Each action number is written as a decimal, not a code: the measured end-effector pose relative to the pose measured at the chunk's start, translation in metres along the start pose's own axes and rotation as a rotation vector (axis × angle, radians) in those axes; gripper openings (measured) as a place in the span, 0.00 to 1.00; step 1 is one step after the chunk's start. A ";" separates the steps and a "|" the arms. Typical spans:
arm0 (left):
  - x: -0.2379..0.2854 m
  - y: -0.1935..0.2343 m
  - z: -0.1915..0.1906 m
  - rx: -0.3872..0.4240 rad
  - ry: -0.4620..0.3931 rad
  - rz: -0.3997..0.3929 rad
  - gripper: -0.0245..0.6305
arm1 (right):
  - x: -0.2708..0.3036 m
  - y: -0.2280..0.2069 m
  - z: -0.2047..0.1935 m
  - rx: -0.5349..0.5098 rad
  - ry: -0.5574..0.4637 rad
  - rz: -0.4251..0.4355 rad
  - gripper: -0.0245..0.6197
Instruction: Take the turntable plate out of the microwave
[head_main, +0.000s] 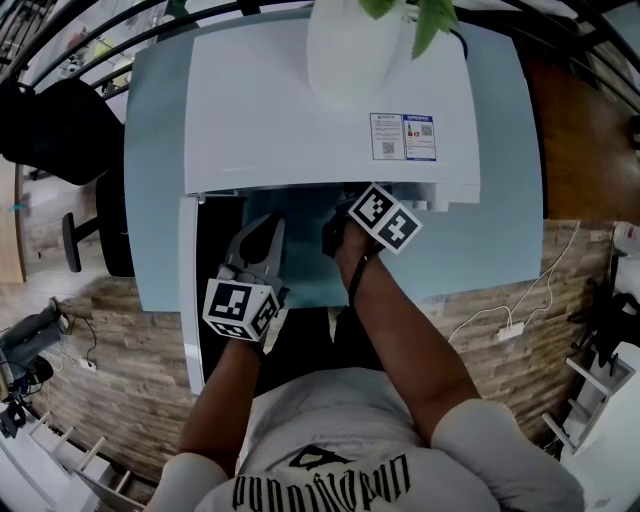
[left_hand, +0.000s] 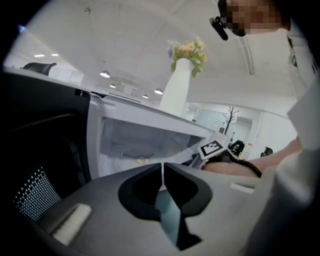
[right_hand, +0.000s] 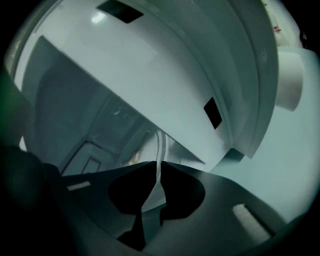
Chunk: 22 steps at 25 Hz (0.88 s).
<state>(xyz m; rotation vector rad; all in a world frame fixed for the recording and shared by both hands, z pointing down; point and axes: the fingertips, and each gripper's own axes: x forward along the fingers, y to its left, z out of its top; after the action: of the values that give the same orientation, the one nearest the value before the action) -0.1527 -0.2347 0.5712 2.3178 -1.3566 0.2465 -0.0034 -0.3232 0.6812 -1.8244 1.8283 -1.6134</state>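
a: clamped with the right tongs (right_hand: 157, 172) on the front rim of the turntable plate (right_hand: 149, 150), inside the microwave (head_main: 330, 110)?

b: looks so, with the left tongs (left_hand: 163, 172) shut and empty just outside the microwave. lift slightly, keep level, draw straight out, clear of the door (head_main: 188, 290).

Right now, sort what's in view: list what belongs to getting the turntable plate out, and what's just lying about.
Job in hand:
microwave
its open door
turntable plate inside
right gripper, closed on the plate's rim
left gripper, shut, empty

Lying about:
vase of flowers on the microwave
black chair
power strip
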 end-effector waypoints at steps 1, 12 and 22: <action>0.000 0.000 -0.001 -0.002 0.002 0.001 0.11 | -0.001 0.001 -0.001 0.000 0.002 0.003 0.09; 0.009 0.005 -0.019 -0.031 0.031 0.005 0.11 | -0.012 -0.003 -0.009 0.011 0.017 0.001 0.07; 0.025 0.029 -0.048 -0.247 0.065 0.030 0.20 | -0.017 0.003 -0.006 -0.005 0.013 0.013 0.07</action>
<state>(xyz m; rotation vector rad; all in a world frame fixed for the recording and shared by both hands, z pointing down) -0.1620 -0.2450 0.6313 2.0702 -1.3120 0.1524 -0.0046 -0.3074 0.6715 -1.8047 1.8470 -1.6212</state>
